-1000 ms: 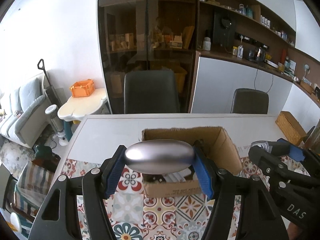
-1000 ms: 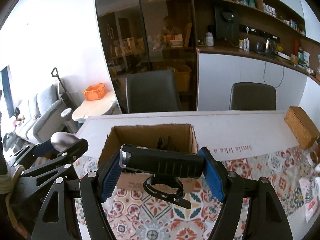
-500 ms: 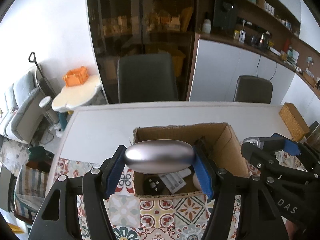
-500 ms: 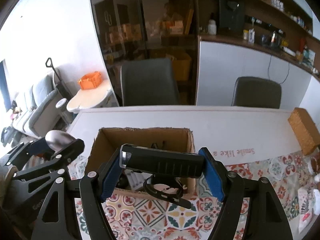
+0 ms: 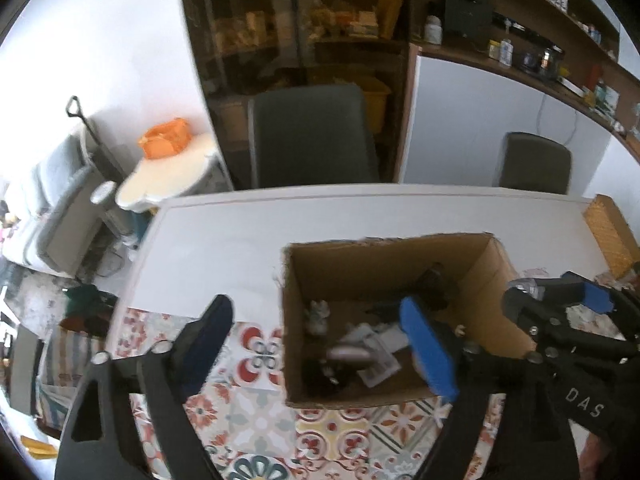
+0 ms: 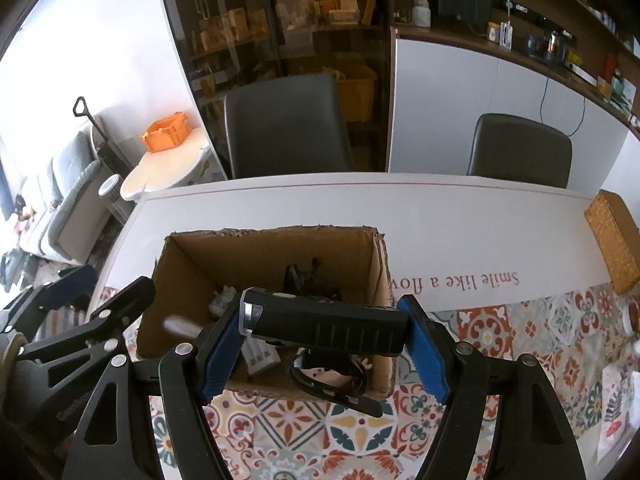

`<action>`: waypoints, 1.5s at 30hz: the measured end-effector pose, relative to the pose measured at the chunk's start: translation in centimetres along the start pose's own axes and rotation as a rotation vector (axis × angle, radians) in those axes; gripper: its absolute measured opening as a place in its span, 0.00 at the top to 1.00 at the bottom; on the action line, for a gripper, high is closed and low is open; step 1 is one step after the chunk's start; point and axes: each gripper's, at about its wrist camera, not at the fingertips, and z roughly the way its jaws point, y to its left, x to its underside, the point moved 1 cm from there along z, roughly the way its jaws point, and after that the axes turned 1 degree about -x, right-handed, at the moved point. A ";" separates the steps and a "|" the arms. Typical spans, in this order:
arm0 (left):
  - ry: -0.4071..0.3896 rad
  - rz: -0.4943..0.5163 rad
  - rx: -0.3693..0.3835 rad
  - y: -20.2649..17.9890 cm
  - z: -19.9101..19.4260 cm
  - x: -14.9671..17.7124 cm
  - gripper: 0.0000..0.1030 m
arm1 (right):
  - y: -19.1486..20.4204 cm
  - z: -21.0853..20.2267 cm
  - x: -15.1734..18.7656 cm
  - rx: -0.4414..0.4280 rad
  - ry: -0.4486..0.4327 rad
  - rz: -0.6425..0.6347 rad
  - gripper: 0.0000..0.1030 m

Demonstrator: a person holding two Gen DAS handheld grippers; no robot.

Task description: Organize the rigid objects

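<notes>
An open cardboard box (image 5: pixel 472 256) (image 6: pixel 200 276) stands on the table and holds several small items. My left gripper (image 5: pixel 320 344) is open and empty above the box's near left corner. A silver oval object (image 5: pixel 347 354) shows blurred inside the box, and as a pale streak in the right wrist view (image 6: pixel 180 325). My right gripper (image 6: pixel 322 344) is shut on a black bike light (image 6: pixel 324 326) with a strap mount, held over the box's near edge. The right gripper also shows in the left wrist view (image 5: pixel 560 300).
The white table (image 6: pixel 460 208) has a patterned tile mat (image 6: pixel 520 320) at the front. A wicker box (image 6: pixel 612 240) sits at the far right. Two dark chairs (image 6: pixel 288 128) stand behind the table. A side table with an orange crate (image 6: pixel 166 136) is at the left.
My left gripper has opened and let go of the silver oval object, which has dropped into the box. Both grippers moved forward over the box. The right gripper still holds the bike light.
</notes>
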 end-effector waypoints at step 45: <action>-0.399 -0.126 -0.126 4.0 -23.8 13.0 0.00 | 1.1 -23.8 13.4 0.046 -0.434 0.038 0.09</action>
